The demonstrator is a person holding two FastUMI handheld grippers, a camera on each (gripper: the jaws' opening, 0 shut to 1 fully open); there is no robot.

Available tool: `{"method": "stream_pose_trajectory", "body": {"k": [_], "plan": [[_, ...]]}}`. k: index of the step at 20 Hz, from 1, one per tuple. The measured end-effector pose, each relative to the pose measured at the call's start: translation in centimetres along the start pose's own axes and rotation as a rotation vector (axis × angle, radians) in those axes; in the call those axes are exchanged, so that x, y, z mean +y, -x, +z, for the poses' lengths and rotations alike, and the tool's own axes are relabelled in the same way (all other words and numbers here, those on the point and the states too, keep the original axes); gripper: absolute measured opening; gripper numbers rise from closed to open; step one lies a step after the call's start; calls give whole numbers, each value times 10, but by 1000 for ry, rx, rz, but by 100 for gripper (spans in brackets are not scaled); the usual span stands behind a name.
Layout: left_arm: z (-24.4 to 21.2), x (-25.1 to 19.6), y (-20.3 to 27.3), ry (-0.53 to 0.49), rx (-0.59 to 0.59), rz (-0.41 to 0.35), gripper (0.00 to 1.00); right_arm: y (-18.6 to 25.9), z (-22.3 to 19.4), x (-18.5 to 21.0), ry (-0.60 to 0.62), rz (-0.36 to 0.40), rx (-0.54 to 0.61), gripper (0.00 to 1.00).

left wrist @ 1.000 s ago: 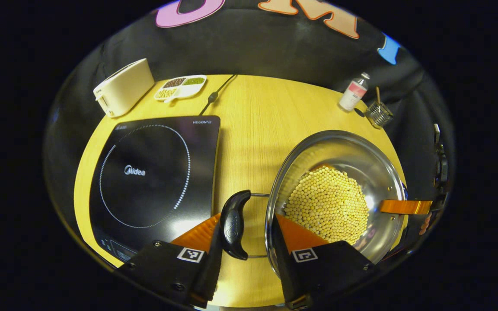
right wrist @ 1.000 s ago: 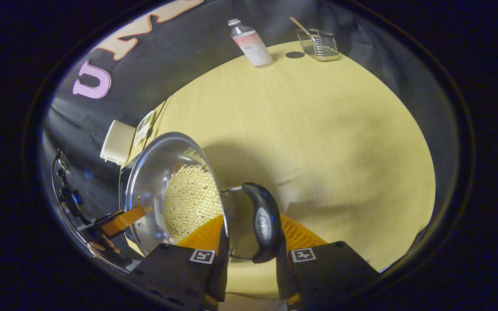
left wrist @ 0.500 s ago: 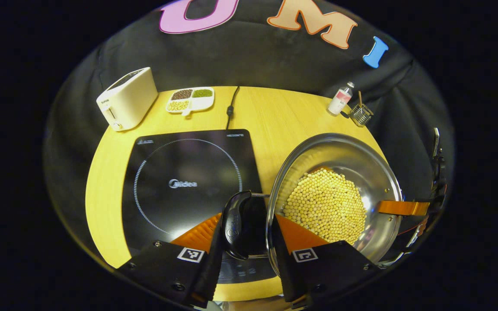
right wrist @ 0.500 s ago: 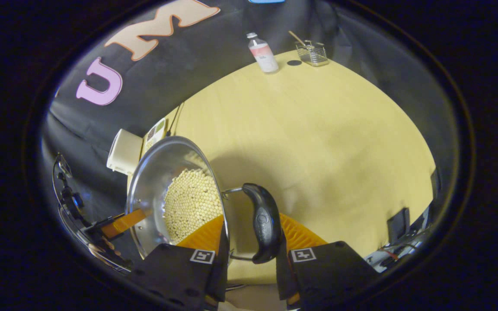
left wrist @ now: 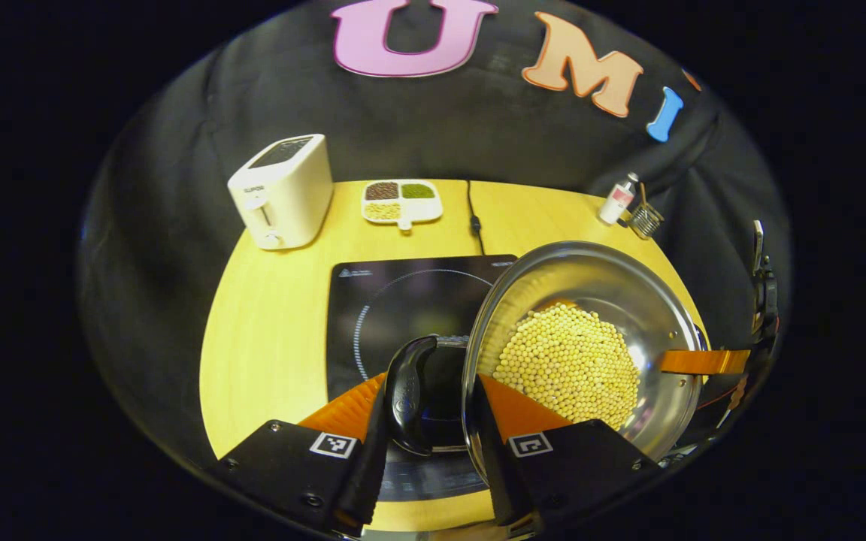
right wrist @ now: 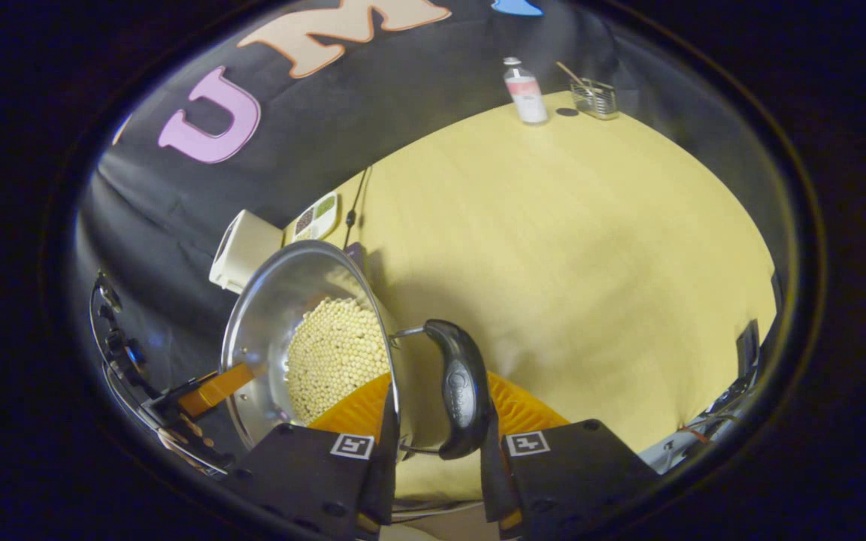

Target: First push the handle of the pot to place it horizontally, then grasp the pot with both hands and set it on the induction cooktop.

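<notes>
Pot [left wrist: 583,338] hangs between both tongs, left tongs [left wrist: 427,409] and right tongs [right wrist: 437,421] each clenching a handle.

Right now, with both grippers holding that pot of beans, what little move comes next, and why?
Probably carry the pot a little farther over the induction cooktop before lowering: it overlaps the cooktop's right side, not yet centred on the ring, held by both handles.

The round wooden table [left wrist: 275,330] carries the flat square induction cooktop [left wrist: 395,300] at its centre. Behind the cooktop, along the back edge, stand the box-shaped toaster [left wrist: 283,191] at left and the four-compartment dish of beans [left wrist: 401,201] to its right. The small labelled bottle [left wrist: 618,201] and wire basket [left wrist: 645,220] stand side by side at back right. The bead-filled steel pot [left wrist: 583,346] is over the cooktop's right part.
</notes>
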State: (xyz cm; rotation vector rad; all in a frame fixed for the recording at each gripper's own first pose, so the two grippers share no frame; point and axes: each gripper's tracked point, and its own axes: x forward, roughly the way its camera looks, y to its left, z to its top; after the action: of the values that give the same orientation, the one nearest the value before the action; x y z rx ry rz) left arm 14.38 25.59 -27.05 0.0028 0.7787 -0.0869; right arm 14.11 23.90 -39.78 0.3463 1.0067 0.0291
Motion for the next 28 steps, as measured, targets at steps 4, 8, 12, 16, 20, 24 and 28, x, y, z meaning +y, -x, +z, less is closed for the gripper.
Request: {"method": "stream_pose_trajectory", "body": {"k": [4, 8, 12, 16, 20, 24, 28], "plan": [[8, 38, -3, 26, -50, 62, 60, -27, 12, 38, 54, 16, -30, 42], [16, 69, -20, 32, -85, 105, 59, -59, 20, 63, 82, 23, -52, 49], [24, 84, -35, 10, -116, 115, 59, -77, 25, 73, 77, 23, -77, 42], [24, 88, -49, 18, -106, 101, 58, -88, 27, 69, 75, 8, -88, 42], [28, 88, -50, 7, -108, 105, 58, -97, 28, 68, 70, 14, -86, 42], [27, 87, -51, 9, -103, 109, 63, -97, 28, 68, 74, 26, -83, 55], [30, 89, -46, 35, -127, 132, 67, -94, 26, 60, 107, 32, -61, 78]]}}
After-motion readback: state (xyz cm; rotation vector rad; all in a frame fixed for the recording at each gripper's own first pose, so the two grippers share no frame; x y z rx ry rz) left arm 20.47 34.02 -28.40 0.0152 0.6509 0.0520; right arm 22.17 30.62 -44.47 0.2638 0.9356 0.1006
